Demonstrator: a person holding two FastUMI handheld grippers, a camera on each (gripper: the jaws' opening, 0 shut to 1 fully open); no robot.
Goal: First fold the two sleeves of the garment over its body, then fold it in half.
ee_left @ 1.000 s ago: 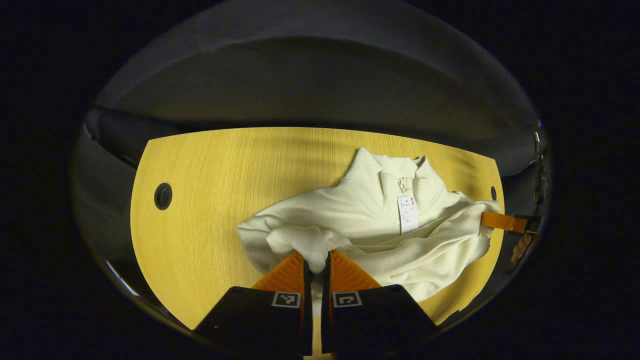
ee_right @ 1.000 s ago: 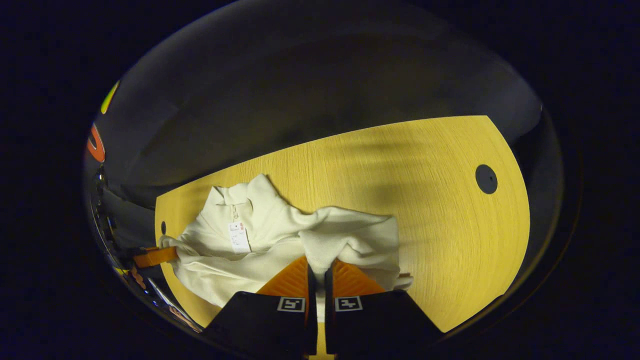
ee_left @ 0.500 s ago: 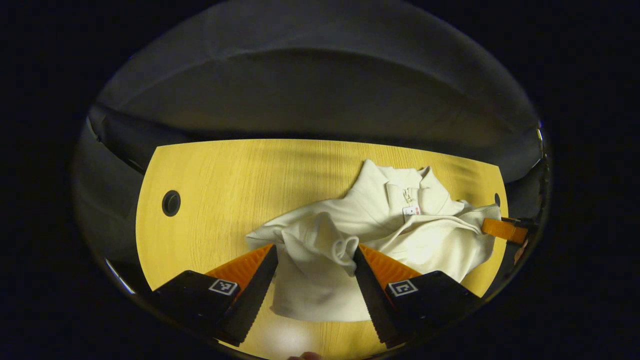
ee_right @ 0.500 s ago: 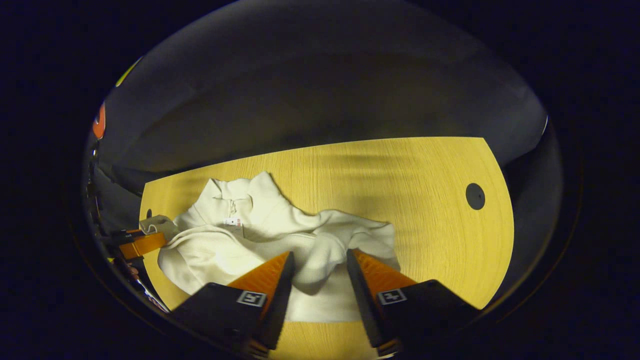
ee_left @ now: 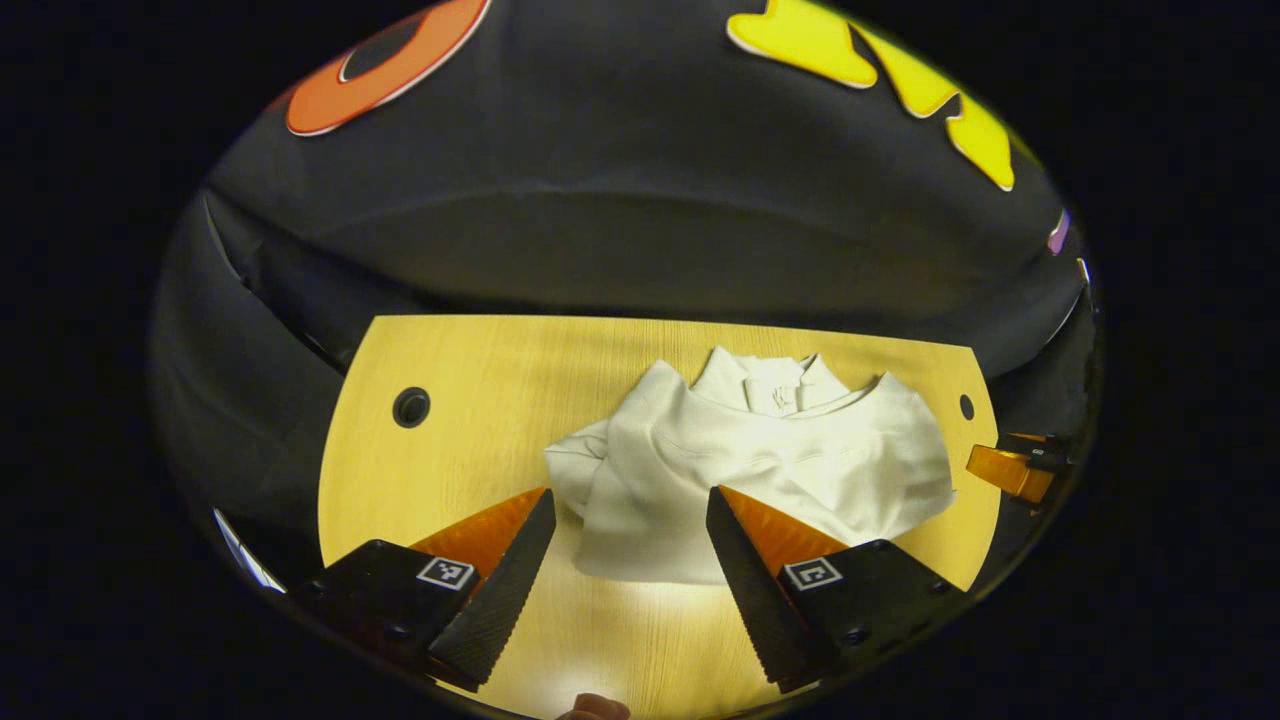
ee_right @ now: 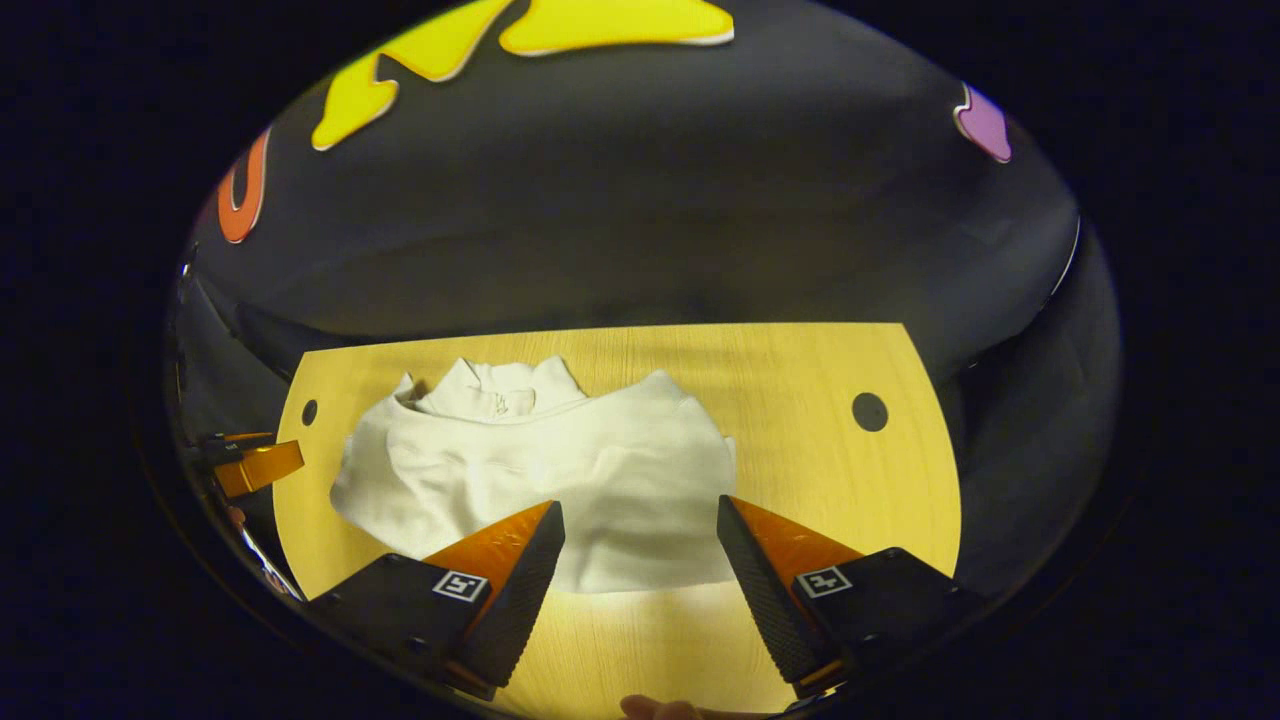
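both grippers have let go and drawn back since a second ago, when each pinched a fold of the cream knitted garment (ee_left: pixel 770 460). now the left gripper (ee_left: pixel 628 520) and the right gripper (ee_right: pixel 640 530) have their fingers spread wide, holding nothing. the garment lies folded on the pale wooden worktop (ee_left: pixel 480 400), collar toward the black cloth wall.

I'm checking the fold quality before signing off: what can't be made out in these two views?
- Sleeves of the garment: tucked under its folded body, both views.
- Its near hem: partly behind the left tool and the right tool.
- Neck tag: too small.
- Table near edge: cut off, both views.
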